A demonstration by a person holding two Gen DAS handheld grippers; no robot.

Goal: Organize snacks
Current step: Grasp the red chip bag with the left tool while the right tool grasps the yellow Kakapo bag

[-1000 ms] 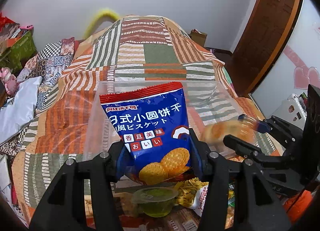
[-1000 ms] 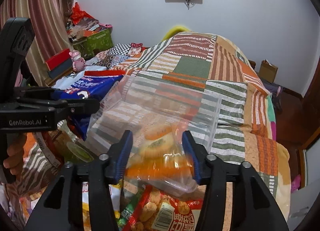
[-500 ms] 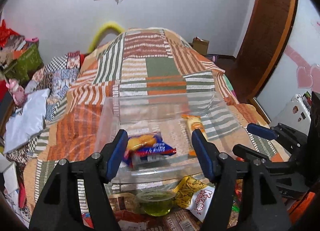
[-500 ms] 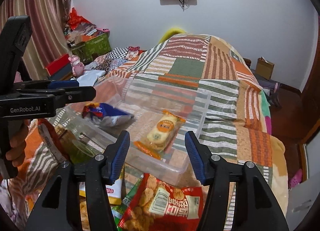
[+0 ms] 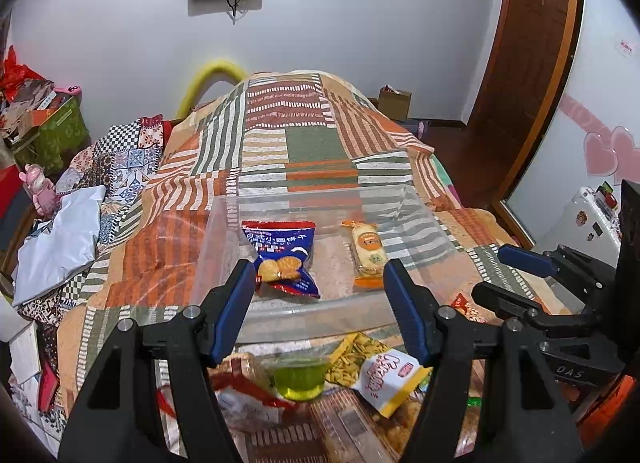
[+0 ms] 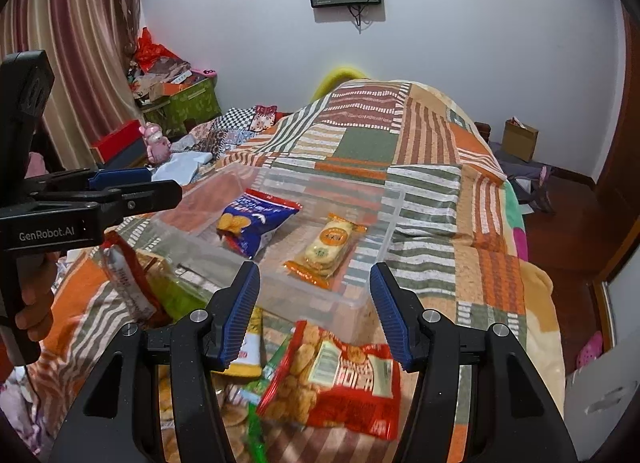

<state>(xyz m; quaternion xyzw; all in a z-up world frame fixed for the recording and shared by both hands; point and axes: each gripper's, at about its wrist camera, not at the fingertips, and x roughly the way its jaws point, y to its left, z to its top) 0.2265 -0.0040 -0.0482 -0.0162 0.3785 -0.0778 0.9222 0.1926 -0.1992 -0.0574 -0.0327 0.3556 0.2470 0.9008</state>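
Both grippers hang empty, the left gripper (image 5: 320, 295) having just spread its jaws, the right gripper (image 6: 314, 303) parted. Blue biscuit bag (image 5: 282, 259) and orange packet (image 5: 366, 255) lie in the clear bin (image 5: 320, 313). Next, I'd say: reach for the near pile, perhaps the red bag (image 6: 332, 387).

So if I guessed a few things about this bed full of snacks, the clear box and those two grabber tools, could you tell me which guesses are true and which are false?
1. The blue biscuit bag lies inside the clear box. True.
2. The left gripper is clamped on the blue biscuit bag. False: its jaws have just been opening and nothing is between them.
3. The orange-ended cracker pack lies in the box beside the blue bag. True.
4. The green jelly cup is in the box. False: it sits on the bed, in front of the box.
5. The right gripper holds the red snack bag. False: it is open and empty.
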